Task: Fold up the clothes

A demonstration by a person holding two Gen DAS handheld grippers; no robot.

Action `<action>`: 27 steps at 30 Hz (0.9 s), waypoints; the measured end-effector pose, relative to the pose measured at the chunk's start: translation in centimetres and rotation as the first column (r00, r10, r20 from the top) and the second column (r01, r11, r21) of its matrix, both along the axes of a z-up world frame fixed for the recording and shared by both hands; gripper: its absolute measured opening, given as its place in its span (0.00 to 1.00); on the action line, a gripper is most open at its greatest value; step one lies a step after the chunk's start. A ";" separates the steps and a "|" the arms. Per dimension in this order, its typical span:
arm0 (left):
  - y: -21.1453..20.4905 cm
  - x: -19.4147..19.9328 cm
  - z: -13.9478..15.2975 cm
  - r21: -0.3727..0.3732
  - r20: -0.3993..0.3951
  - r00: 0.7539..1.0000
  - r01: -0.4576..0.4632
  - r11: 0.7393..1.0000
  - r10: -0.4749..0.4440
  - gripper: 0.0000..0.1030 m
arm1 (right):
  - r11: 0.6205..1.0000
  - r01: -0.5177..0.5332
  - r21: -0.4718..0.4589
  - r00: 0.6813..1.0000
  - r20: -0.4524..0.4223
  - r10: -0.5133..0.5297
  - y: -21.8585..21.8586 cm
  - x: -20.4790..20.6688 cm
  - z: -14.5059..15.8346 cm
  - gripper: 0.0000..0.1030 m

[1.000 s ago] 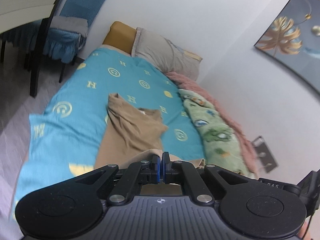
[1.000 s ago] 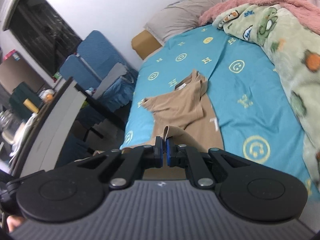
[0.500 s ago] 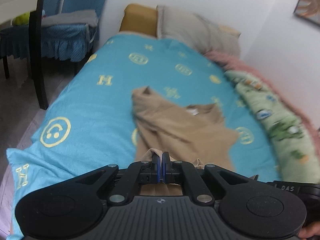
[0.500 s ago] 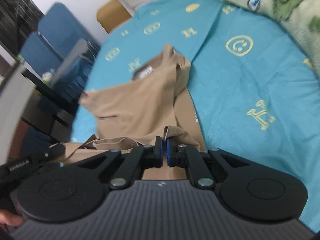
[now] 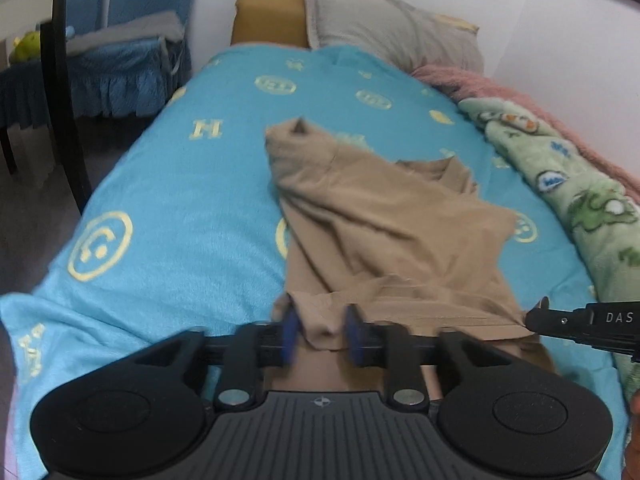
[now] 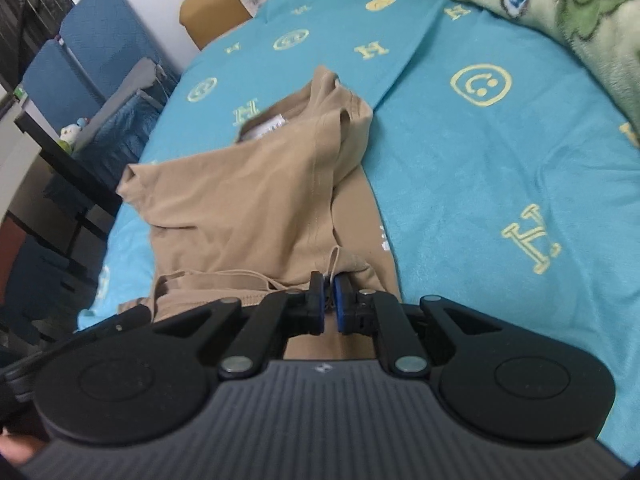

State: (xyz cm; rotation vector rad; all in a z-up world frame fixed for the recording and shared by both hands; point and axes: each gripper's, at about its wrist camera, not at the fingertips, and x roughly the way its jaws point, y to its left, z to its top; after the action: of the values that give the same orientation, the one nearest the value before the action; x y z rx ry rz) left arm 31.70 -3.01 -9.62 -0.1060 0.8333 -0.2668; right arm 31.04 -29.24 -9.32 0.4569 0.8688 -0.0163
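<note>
Tan T-shirt (image 5: pixel 384 232) on bed, over turquoise blanket (image 5: pixel 180 208) with yellow smiley and H prints; in left wrist view, spread from lower centre up toward middle of frame, folded over itself, one sleeve tip raised at upper centre.

Left gripper (image 5: pixel 320 334): low centre of frame, blue pads blurred, jaws partly apart and just been opening. Bunched hem of shirt between pads, loose, not pinched.

Right gripper (image 6: pixel 329 304): low centre of right wrist view, jaws nearly closed, narrow gap only. Thin edge of shirt hem pinched between blue pads, fabric rising in small peak just above. Tip of same gripper at right edge of left wrist view, touching shirt's lower right corner.

Right wrist view: shirt in left half of frame, neck label (image 6: pixel 266 128) visible near collar, upper centre.

Green cartoon-print fleece (image 5: pixel 576 184) along right side of bed, pink fuzzy blanket (image 5: pixel 480 84) beyond it. Grey pillow (image 5: pixel 392 28) at head of bed, top centre. Blue chair (image 6: pixel 100 52) beside bed, upper left of right wrist view.
</note>
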 end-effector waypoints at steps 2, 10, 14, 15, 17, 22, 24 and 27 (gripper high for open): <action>-0.1 -1.2 2.2 0.001 0.022 1.000 0.009 1.000 -0.009 0.59 | 1.000 -0.003 -0.019 1.000 0.027 0.004 0.1 -1.1 1.6 0.14; -0.3 -8.9 9.5 -0.004 0.146 0.989 0.020 1.000 -0.019 0.89 | 0.994 0.044 -0.096 0.978 0.209 -0.024 0.7 -9.6 8.2 0.84; -0.3 -13.1 10.9 -0.003 0.196 0.980 0.027 1.000 -0.026 0.92 | 0.991 0.037 -0.128 0.963 0.270 -0.001 1.2 -13.5 9.9 0.84; -0.3 -14.2 11.1 -0.002 0.210 0.977 0.030 1.000 -0.029 0.94 | 0.990 0.036 -0.135 0.959 0.283 0.003 1.5 -14.4 10.1 0.84; -0.2 -16.1 11.0 -0.013 0.228 0.973 0.025 1.000 -0.021 0.95 | 0.988 0.034 -0.152 0.950 0.310 0.015 2.1 -16.2 10.4 0.84; 0.5 -19.2 10.4 -0.047 0.229 0.973 0.000 0.999 0.010 0.95 | 0.983 0.029 -0.180 0.928 0.371 0.040 3.3 -19.6 10.1 0.84; 0.6 -20.0 10.2 -0.046 0.228 0.974 0.006 0.999 0.005 0.95 | 0.983 0.025 -0.182 0.921 0.387 0.048 3.6 -20.5 9.5 0.84; 1.2 -20.9 9.9 -0.064 0.206 0.979 0.002 0.998 0.011 0.95 | 0.983 0.047 -0.179 0.926 0.377 0.025 3.6 -21.1 8.6 0.84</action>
State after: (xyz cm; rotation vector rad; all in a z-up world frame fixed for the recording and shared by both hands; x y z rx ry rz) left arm 10.84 -1.76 0.23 -0.1375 0.6188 -0.2951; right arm 9.97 -25.69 -0.75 0.2758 0.4774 -0.0184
